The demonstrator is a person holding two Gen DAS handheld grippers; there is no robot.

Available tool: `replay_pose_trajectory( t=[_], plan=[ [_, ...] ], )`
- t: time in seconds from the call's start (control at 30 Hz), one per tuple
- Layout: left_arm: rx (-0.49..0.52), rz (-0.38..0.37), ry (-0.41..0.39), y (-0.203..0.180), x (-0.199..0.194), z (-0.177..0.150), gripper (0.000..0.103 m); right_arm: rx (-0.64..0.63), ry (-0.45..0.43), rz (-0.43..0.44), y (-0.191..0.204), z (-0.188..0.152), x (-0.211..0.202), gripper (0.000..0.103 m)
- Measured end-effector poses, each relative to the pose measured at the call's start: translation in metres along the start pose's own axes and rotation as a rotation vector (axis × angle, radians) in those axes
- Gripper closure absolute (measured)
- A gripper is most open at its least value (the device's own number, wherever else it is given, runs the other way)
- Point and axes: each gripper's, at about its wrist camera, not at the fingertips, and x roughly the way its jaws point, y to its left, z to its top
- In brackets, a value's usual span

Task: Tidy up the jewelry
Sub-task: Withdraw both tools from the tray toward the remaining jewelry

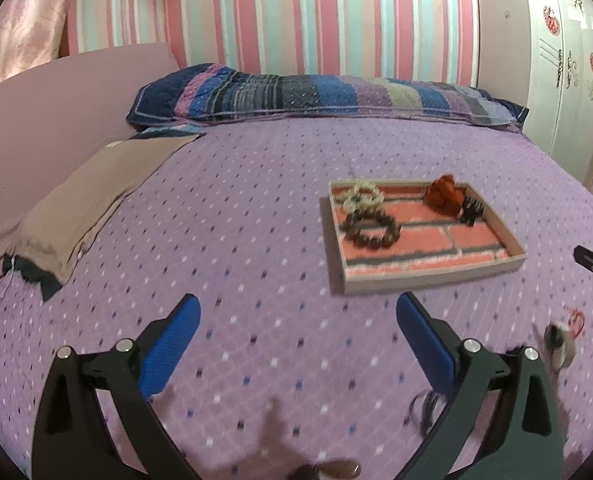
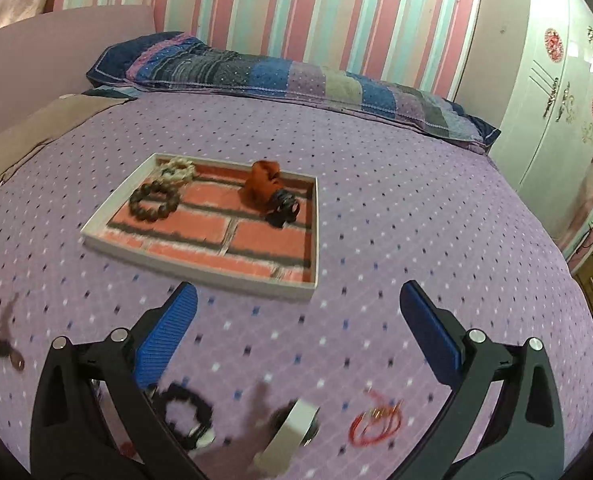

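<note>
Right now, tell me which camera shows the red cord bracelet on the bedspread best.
The right wrist view: the red cord bracelet lies whole and near, between the open fingers. The left wrist view shows only a small blurred red loop at its right edge.

Bedroom: bed (image 1: 256, 200), pillow (image 1: 316, 94), wardrobe (image 2: 556, 100)

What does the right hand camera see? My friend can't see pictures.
An open right gripper hovers over a purple bed, above a black bracelet, a white watch and a red cord bracelet. Farther off, a tray holds two bead bracelets, an orange scrunchie and a black clip.
</note>
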Motion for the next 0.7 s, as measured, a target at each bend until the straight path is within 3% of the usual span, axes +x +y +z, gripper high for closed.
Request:
replay_pose_trajectory(
  t=[0.33, 0.7],
  plan=[
    [-0.035, -0.003, 0.038, 0.009, -0.004, -0.088, 0.007, 0.089, -0.05, 0.049, 0.033, -0.092, -0.034, 0.004],
    [-0.032, -0.02, 0.035, 0.007, -0.007, -0.123, 0.007, 0.101, -0.001, 0.079, 0.056, -0.145, -0.04, 0.004]
  ],
)
